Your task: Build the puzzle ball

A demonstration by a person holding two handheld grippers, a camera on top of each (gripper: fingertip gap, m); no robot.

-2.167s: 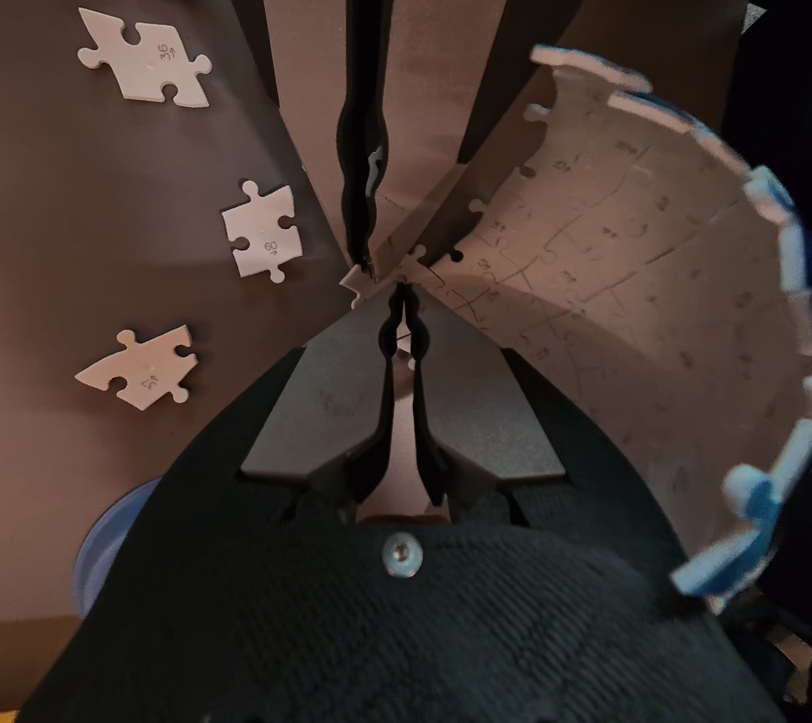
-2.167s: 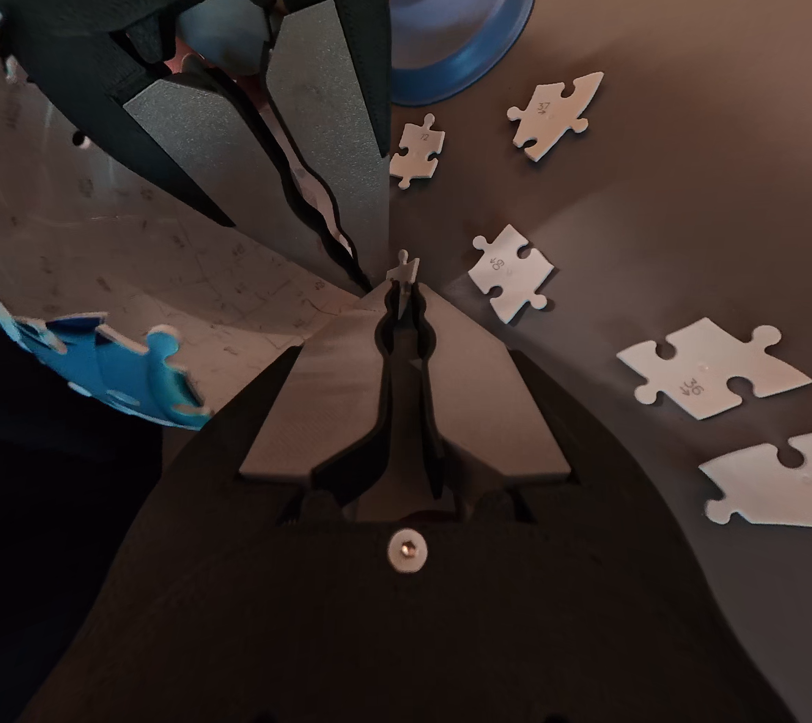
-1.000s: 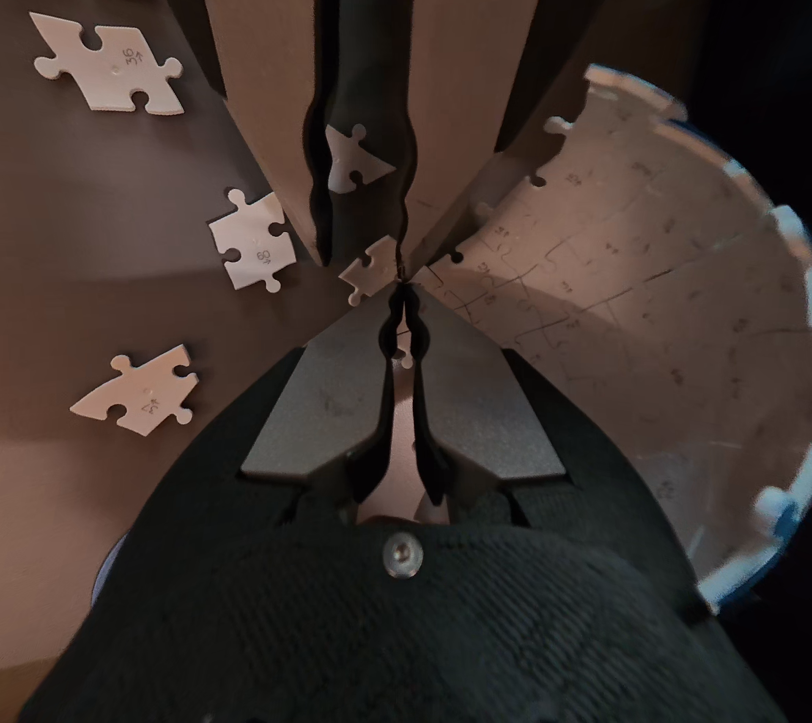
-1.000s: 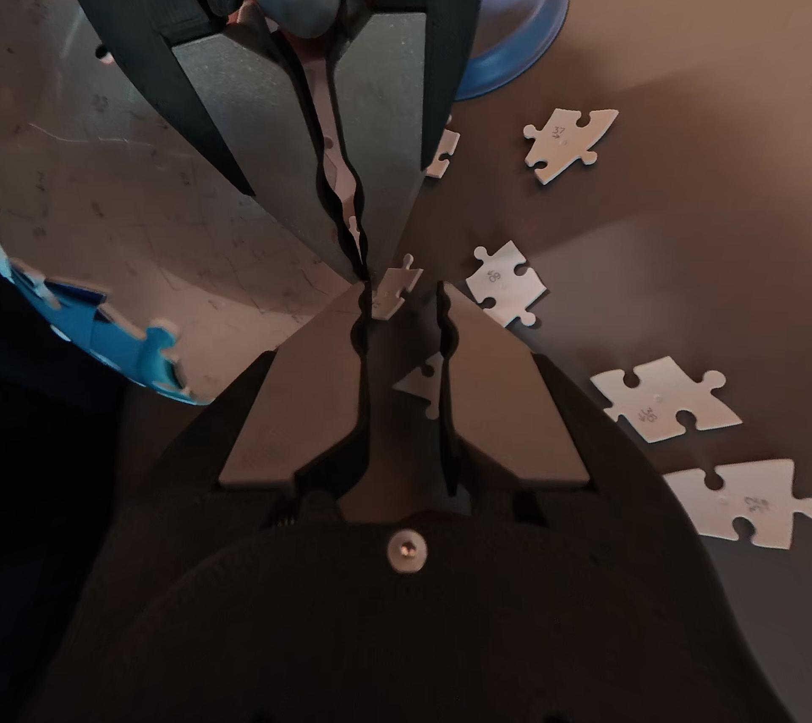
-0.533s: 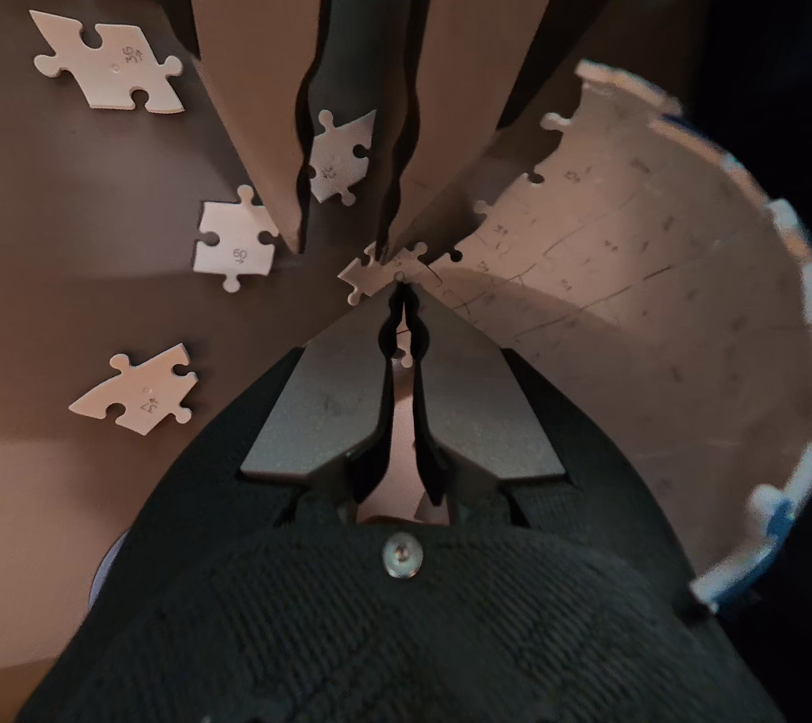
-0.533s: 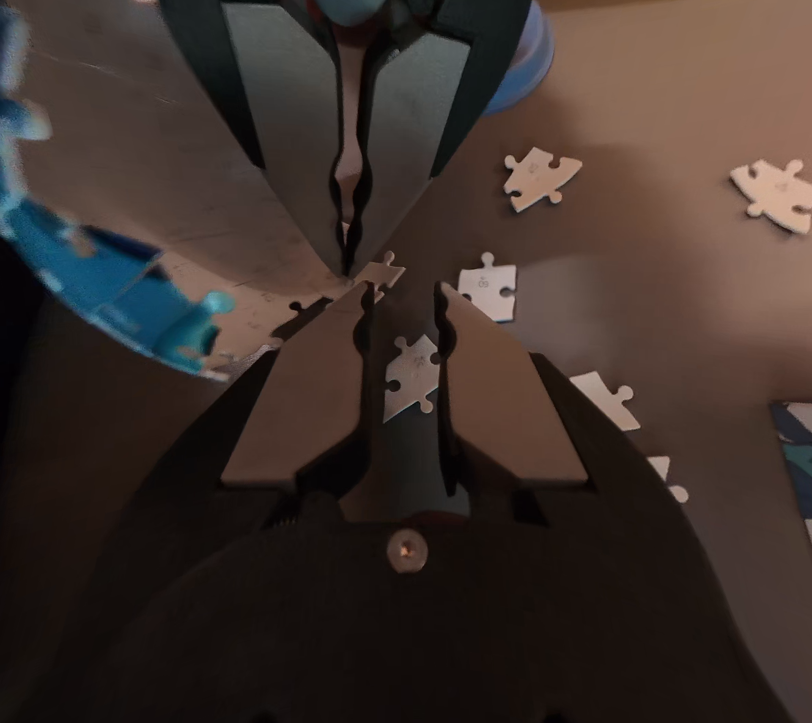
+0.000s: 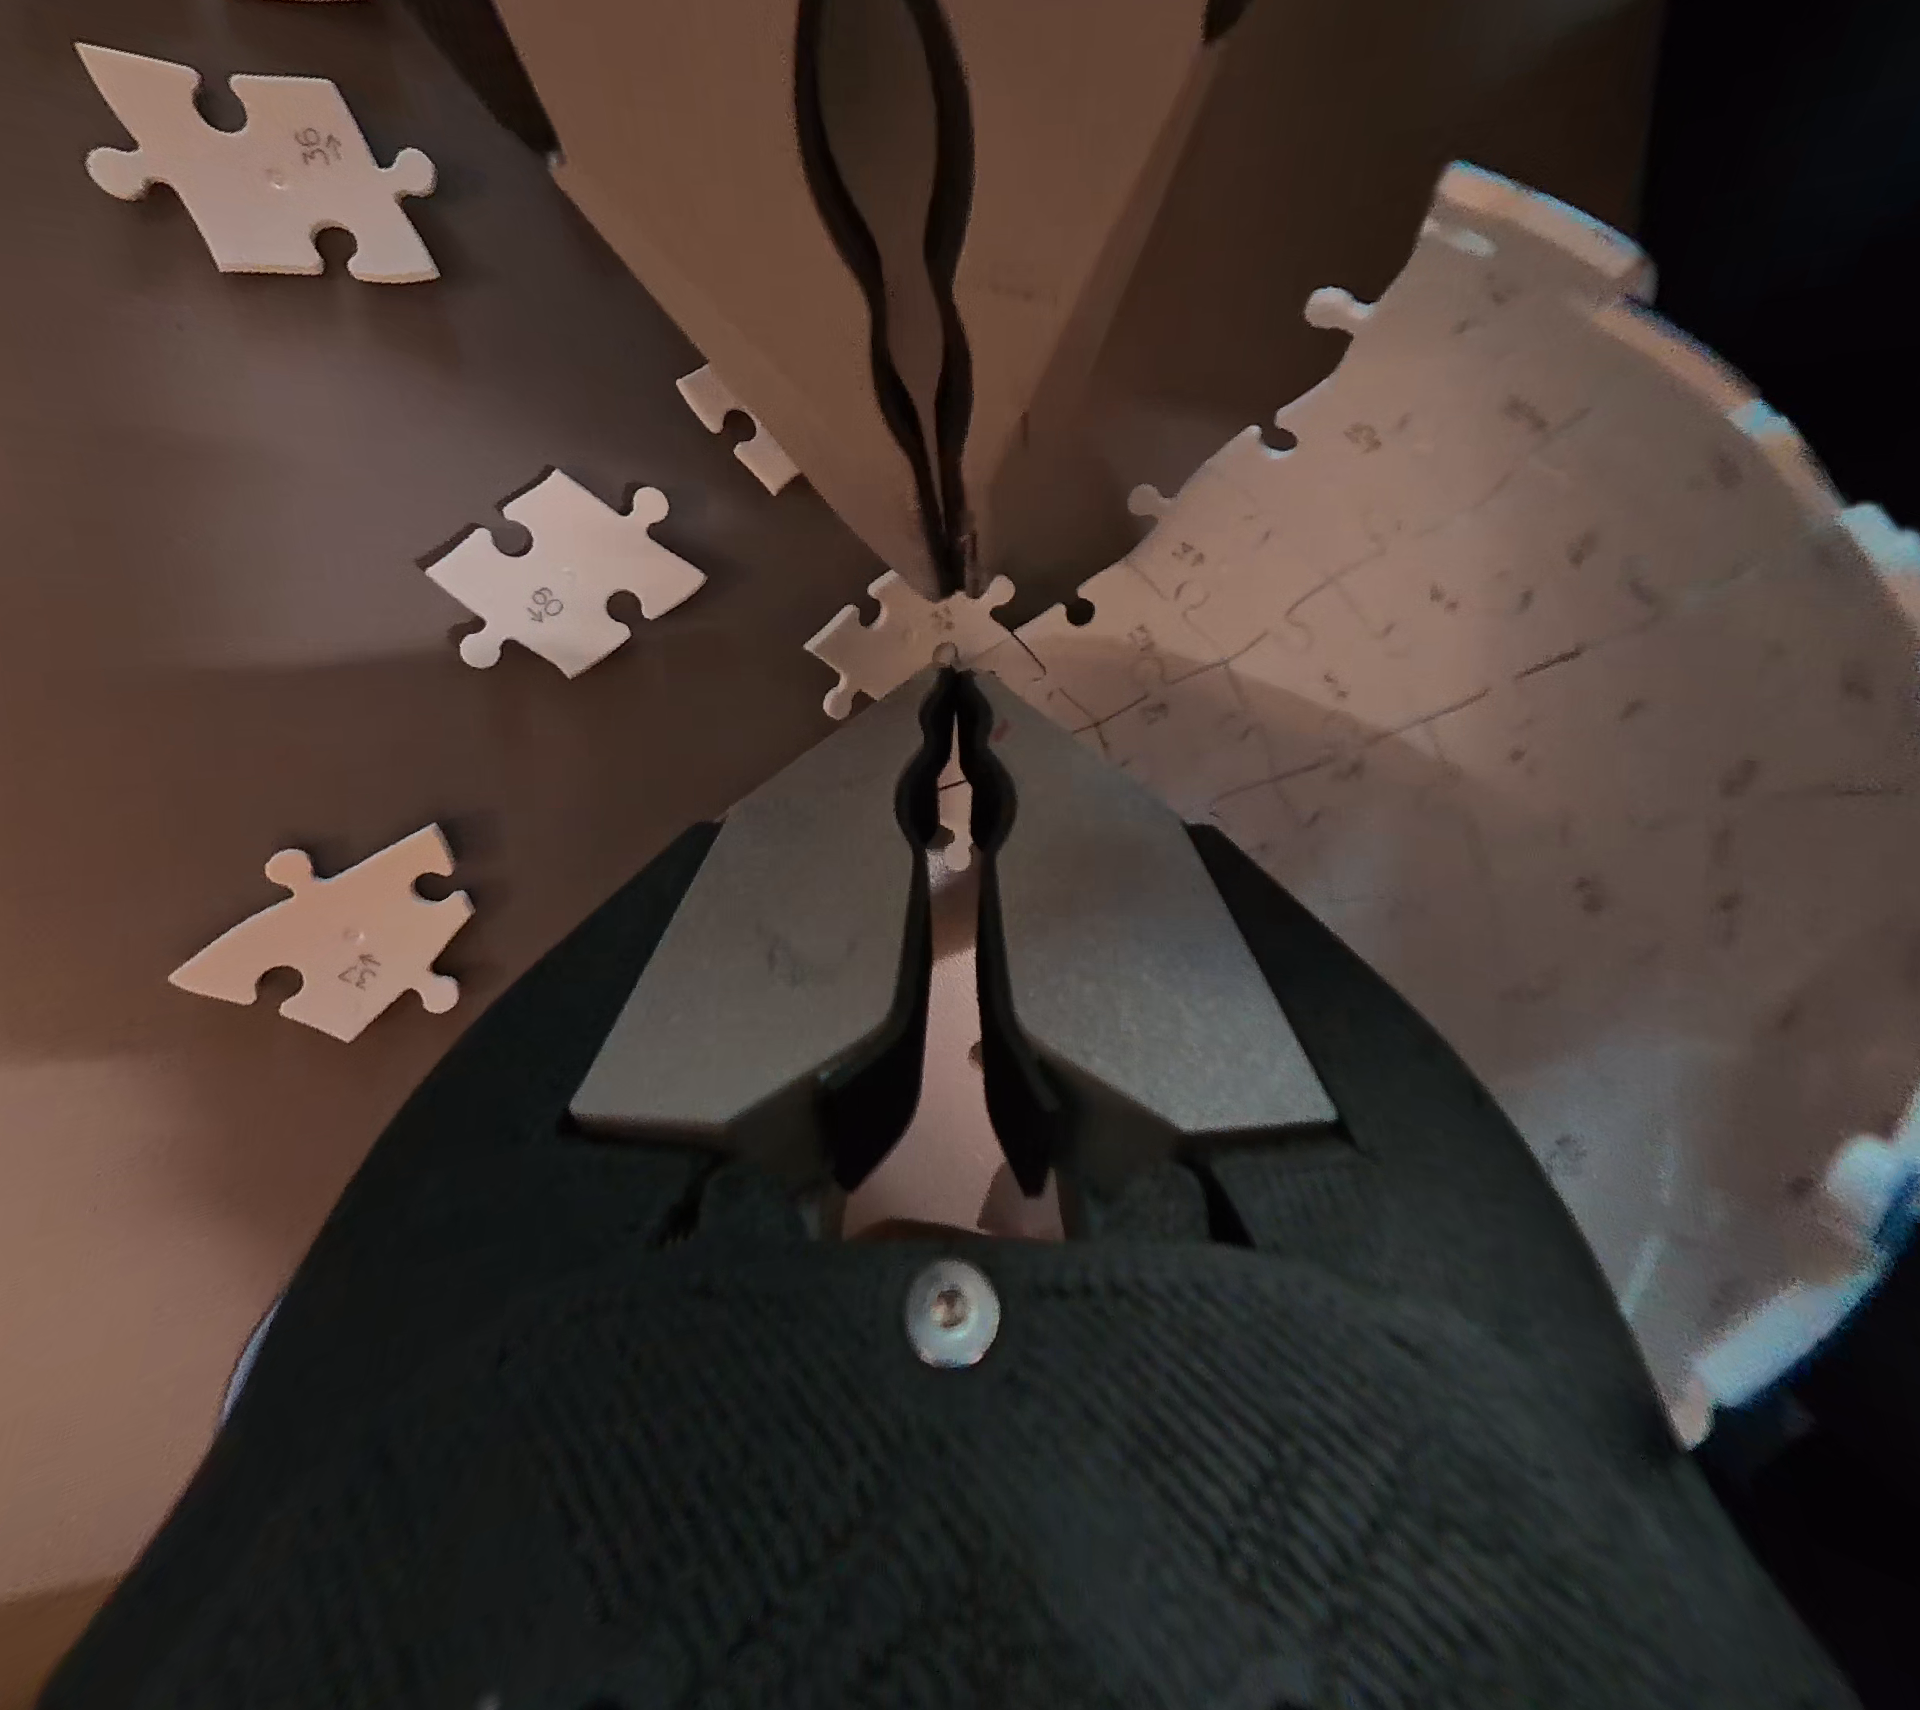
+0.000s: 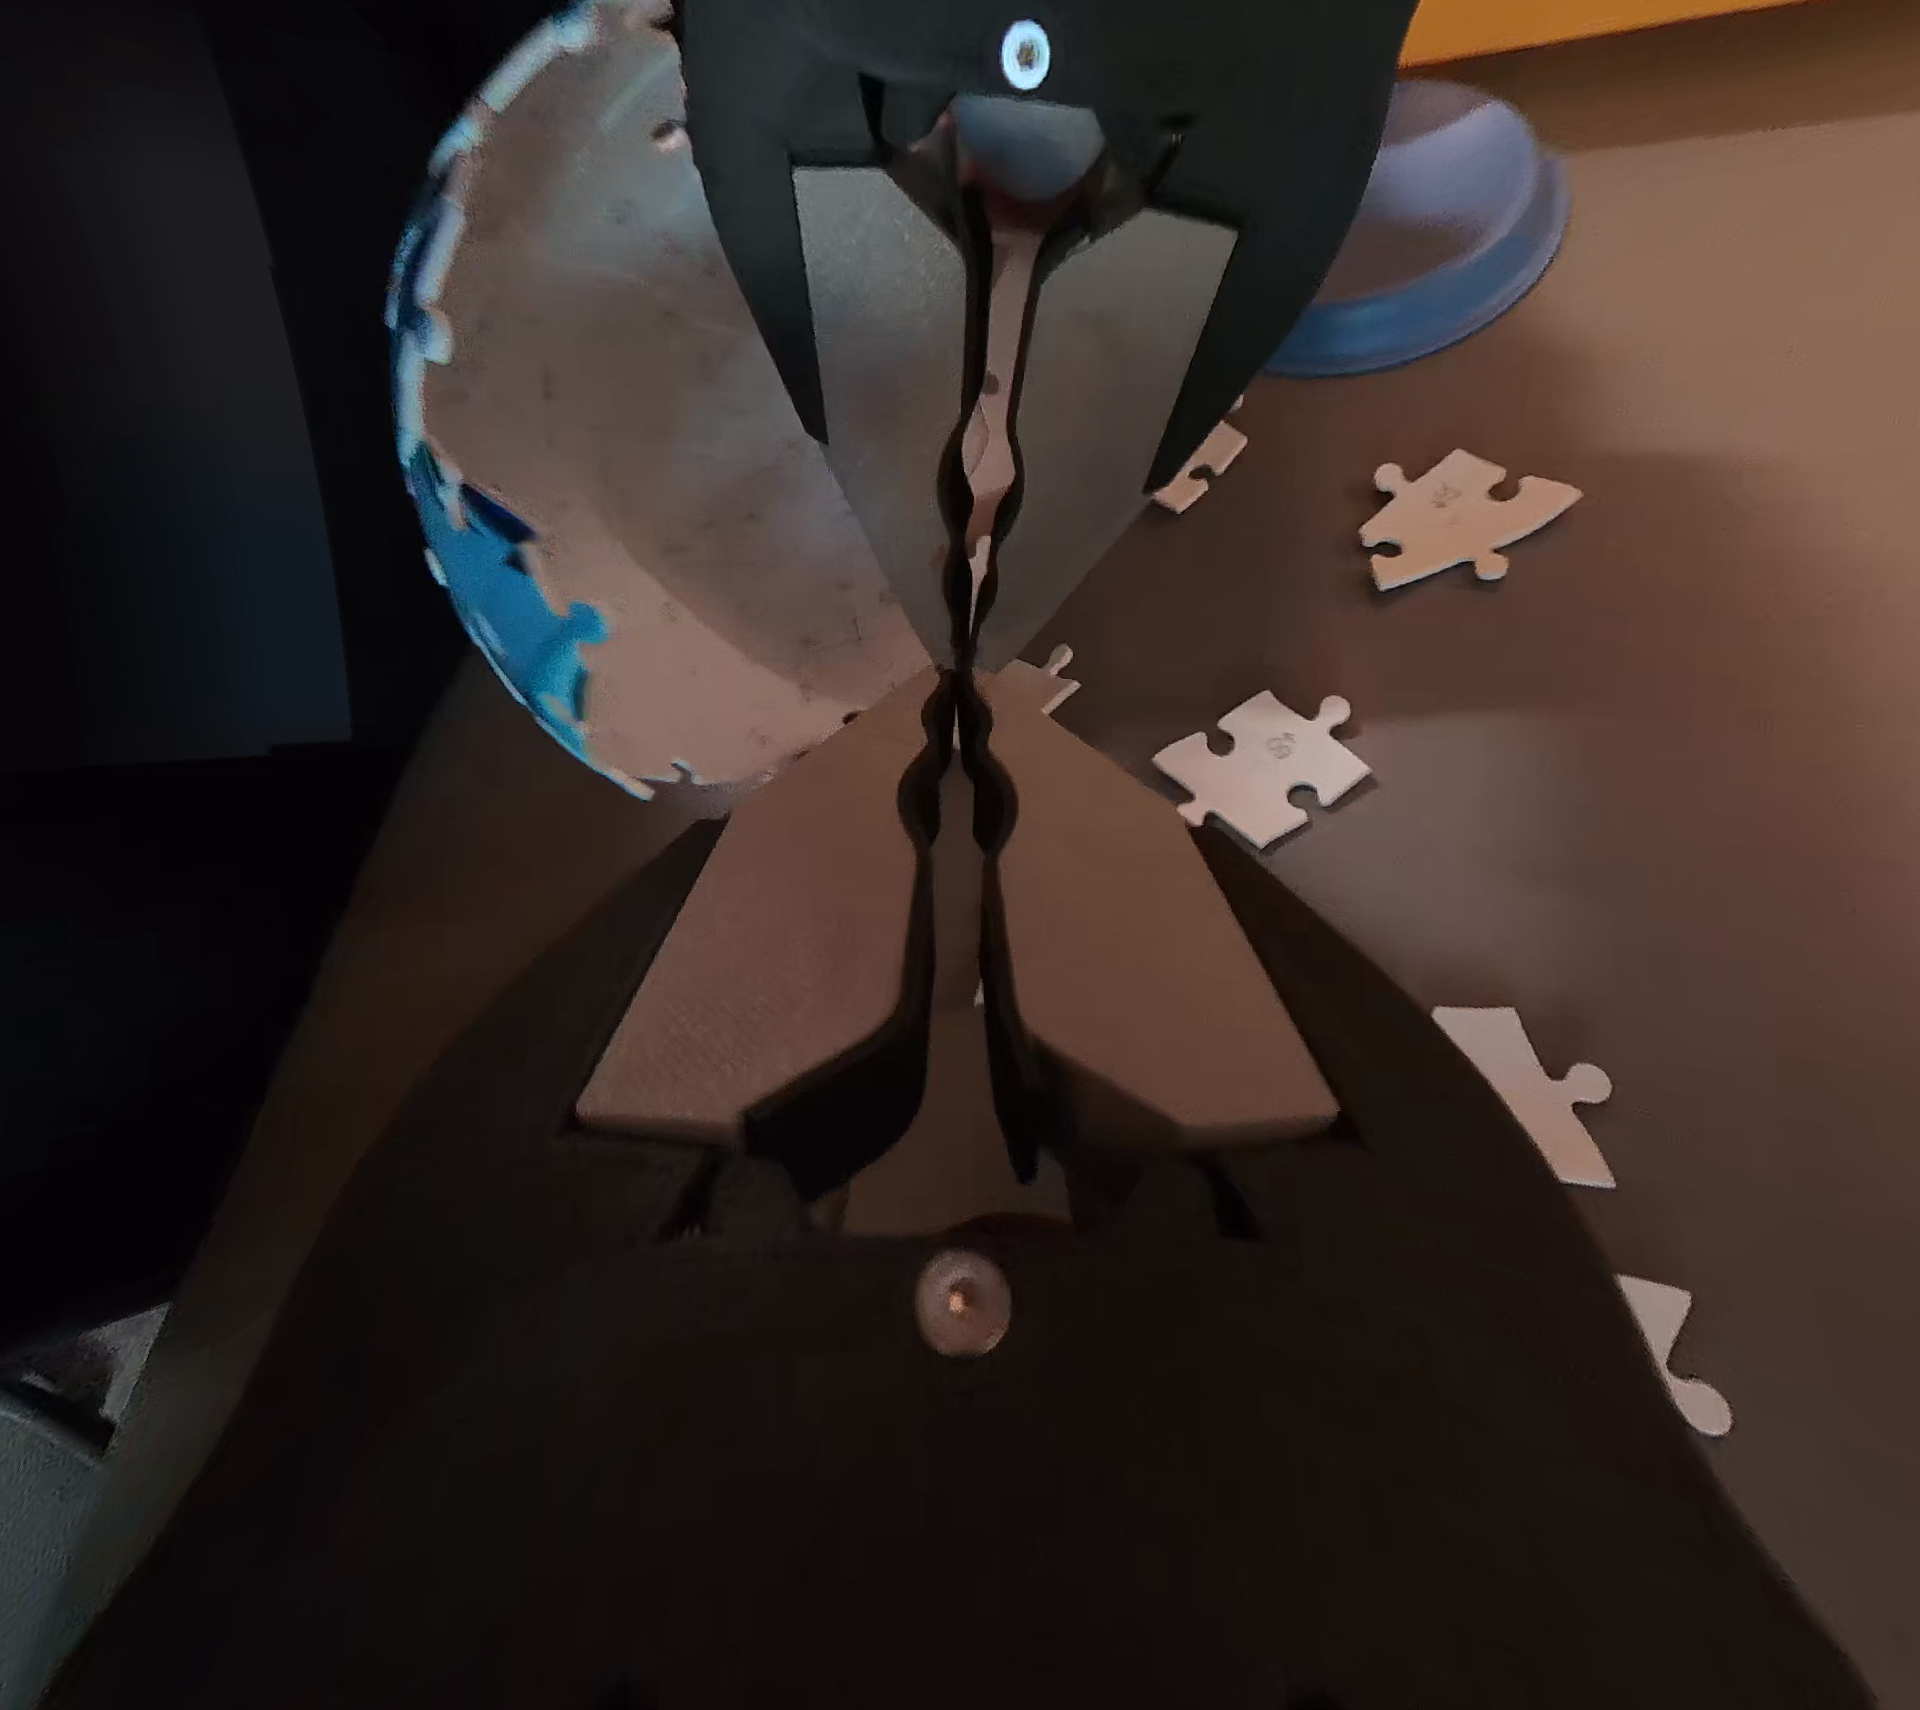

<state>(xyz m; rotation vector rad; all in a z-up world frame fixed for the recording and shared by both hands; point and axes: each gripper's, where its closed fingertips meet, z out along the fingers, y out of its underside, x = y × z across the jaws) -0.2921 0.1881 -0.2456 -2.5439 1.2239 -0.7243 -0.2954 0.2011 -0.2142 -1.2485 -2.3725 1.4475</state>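
Fingertips meet nose to nose over a single white puzzle piece (image 7: 914, 634) at the rim of the half-built puzzle ball (image 7: 1455, 725). The left gripper (image 7: 954, 673) has its fingers drawn together on the shell's edge just under that piece; the right gripper (image 8: 961, 681) comes in from straight opposite, its fingers narrowed to a thin slit, tips touching the piece's far edge. Whether they actually pinch it cannot be told from either view.

The piece lies at the shell's open edge, jutting left toward the loose pieces, its right-hand knob (image 7: 1000, 590) beside a notch in the rim. By the look of it, seating turns on pressing that edge rightward into the curved wall, and the right gripper stands nearest to do so while the left steadies the shell.

Beyond them, spare pieces lie blank side up on the dark surface (image 7: 260, 517), the nearest (image 7: 566, 585) just left of the fingers. A blue stand (image 8: 1455, 258) sits behind the left gripper in the right wrist view.
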